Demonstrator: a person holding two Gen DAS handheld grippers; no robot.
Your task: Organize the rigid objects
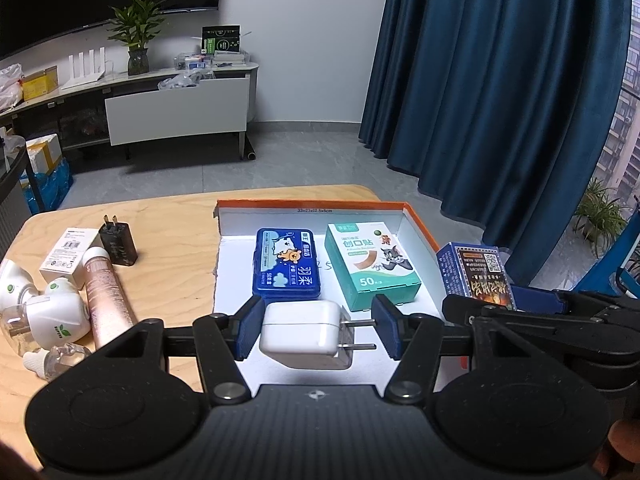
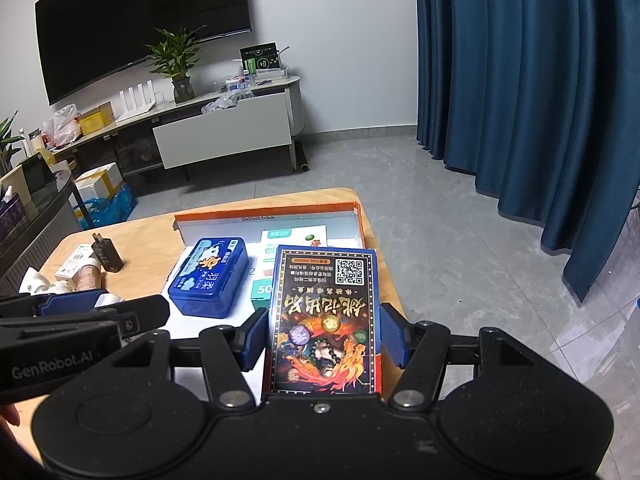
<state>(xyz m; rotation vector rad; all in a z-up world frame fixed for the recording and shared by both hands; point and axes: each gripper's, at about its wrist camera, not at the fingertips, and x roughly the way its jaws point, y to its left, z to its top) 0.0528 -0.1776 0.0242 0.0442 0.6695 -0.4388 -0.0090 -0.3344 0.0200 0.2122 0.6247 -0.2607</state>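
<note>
An orange-rimmed shallow box (image 1: pixel 420 224) with a white floor lies on the wooden table (image 1: pixel 172 236). In it lie a blue tin (image 1: pixel 287 267) and a teal plaster box (image 1: pixel 370 266). My left gripper (image 1: pixel 318 330) is open around a white charger (image 1: pixel 306 334) with its prongs pointing right, resting on the box floor. My right gripper (image 2: pixel 324 338) is shut on a dark blue card box (image 2: pixel 325 316), held above the right side of the orange box (image 2: pixel 362 216). The card box also shows in the left wrist view (image 1: pixel 474 276).
On the table left of the box are a black plug adapter (image 1: pixel 118 242), a white carton (image 1: pixel 68 254), a pink tube (image 1: pixel 106 296), white plug-in diffusers (image 1: pixel 52 316) and a small clear bottle (image 1: pixel 56 360). A blue curtain (image 1: pixel 496 80) hangs right.
</note>
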